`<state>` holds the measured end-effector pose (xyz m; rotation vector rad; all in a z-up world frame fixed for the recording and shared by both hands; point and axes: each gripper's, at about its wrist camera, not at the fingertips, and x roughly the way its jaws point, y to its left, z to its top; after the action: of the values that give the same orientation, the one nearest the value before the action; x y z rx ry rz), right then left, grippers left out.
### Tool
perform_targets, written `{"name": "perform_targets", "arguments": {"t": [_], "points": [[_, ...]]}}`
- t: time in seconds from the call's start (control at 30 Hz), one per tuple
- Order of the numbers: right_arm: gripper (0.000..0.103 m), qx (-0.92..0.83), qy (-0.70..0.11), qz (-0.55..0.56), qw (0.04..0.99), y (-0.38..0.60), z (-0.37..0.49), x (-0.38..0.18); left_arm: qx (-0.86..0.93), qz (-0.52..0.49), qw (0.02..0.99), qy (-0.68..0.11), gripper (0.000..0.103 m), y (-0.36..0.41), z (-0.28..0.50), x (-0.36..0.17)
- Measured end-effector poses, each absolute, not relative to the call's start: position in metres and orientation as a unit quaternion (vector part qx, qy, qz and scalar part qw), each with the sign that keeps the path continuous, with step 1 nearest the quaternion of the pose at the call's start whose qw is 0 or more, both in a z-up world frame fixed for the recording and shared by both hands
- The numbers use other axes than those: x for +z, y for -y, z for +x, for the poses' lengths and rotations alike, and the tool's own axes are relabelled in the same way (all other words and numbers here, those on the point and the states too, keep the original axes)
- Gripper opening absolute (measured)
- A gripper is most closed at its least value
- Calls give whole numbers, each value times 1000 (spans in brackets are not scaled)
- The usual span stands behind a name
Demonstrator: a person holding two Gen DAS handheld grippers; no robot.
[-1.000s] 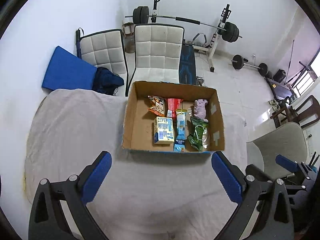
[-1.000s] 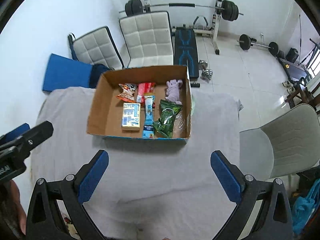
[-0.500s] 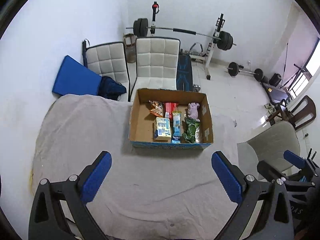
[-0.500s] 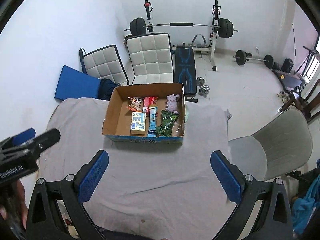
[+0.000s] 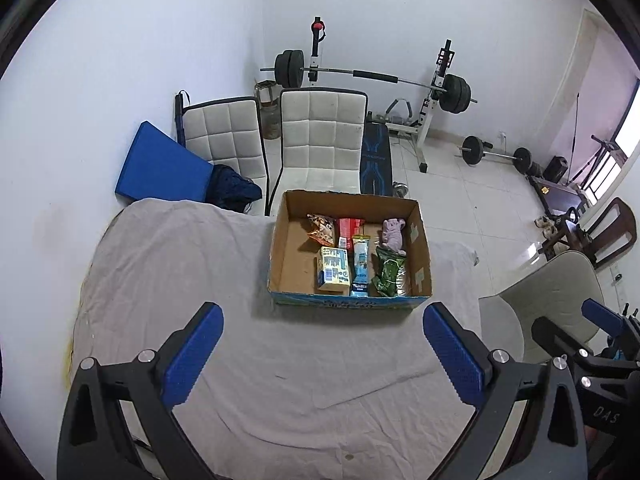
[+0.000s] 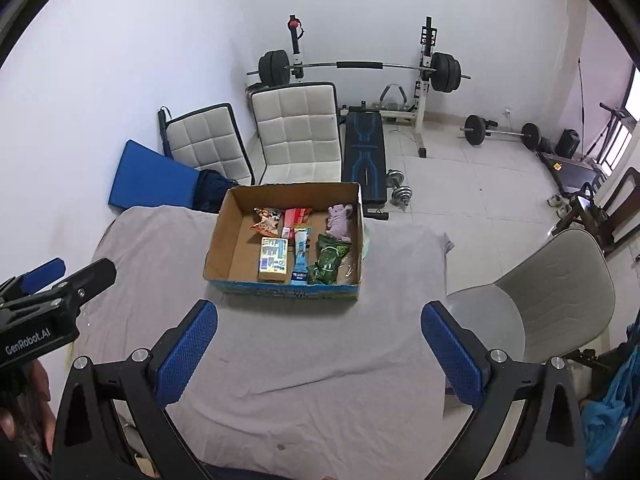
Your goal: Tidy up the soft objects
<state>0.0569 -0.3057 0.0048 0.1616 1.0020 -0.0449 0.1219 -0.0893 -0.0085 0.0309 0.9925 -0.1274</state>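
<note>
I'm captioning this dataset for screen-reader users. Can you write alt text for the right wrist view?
An open cardboard box of snack packets and a purple plush toy sits on a grey-covered table, beyond the open, empty right gripper. The left gripper shows at the left edge; chairs and a barbell rack stand behind.

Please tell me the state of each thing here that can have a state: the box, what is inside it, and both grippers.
cardboard box: open on top, standing on the cloth-covered table.
purple plush toy: lying in the box's far right corner.
green packet: lying flat in the box.
left gripper: open, empty.
right gripper: open, empty.
</note>
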Motion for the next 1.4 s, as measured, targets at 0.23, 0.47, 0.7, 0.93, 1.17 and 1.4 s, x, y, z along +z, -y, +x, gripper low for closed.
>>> {"name": "perform_targets", "arguments": {"t": [0.23,0.47,0.7,0.93,1.17,1.4], "points": [[103,-37,-475,69,877,307,71,-4,-48,19,882,-468,103,90,131,-15],[103,-48,-470,61,879,308,81,-8,-42,27,881,-470,103,91,133,-22],[103,-45,-468,61,880,307,84,-7,-42,29,882,-469,103,93,128,-22],[103,-43,-465,59,882,304,84,-6,-42,28,882,-468,103,92,128,-21],[103,-42,-466,54,882,302,84,-4,-41,26,882,-468,103,90,125,-20],[103,-41,-463,52,884,299,83,-2,-41,27,882,-468,103,89,123,-19]]}}
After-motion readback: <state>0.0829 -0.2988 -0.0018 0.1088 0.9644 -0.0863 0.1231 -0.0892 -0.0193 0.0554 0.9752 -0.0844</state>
